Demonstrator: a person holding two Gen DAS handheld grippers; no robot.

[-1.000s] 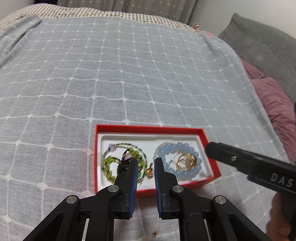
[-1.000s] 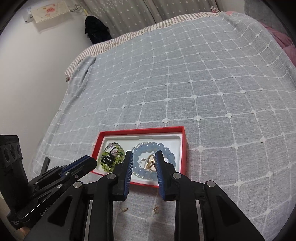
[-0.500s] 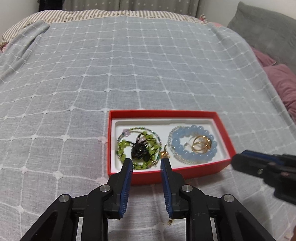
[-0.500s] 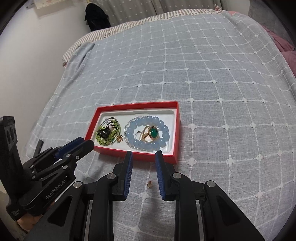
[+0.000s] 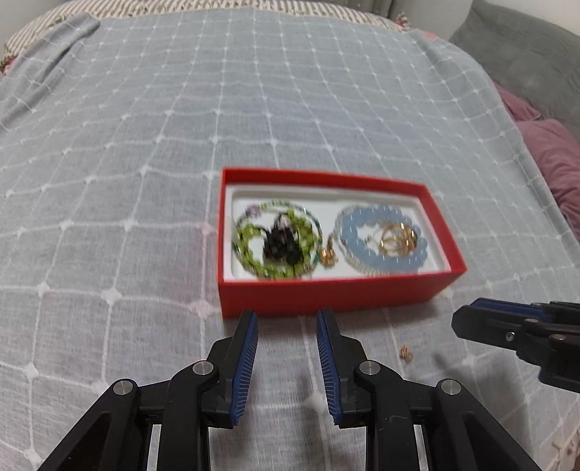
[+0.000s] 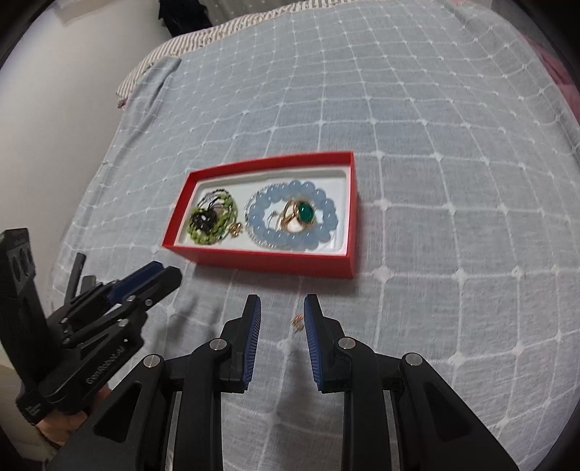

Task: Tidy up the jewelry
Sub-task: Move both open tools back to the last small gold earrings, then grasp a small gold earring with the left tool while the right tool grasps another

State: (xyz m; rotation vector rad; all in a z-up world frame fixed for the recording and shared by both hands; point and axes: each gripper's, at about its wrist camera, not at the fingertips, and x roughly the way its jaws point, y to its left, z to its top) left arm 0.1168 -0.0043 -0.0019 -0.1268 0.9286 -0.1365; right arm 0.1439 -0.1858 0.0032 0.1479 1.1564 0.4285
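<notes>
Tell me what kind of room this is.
Most likely a bedroom: the red jewelry box sits on a bed under a grey checked bedspread, with pillows at its side and a curtain behind.

A red rectangular cardboard box [image 6: 268, 261] with a white lining sits on the grey-blue checked bedspread [image 6: 435, 181]. Inside lie a pale blue bead bracelet [image 6: 328, 232], a gold ring with a green stone [image 6: 303, 213] and green beads [image 6: 226, 213]. The right tongs [image 6: 282, 311] hover apart, empty, beside a small gold earring [image 6: 298, 321]. The left tongs [image 6: 159, 277] are at lower left.
</notes>
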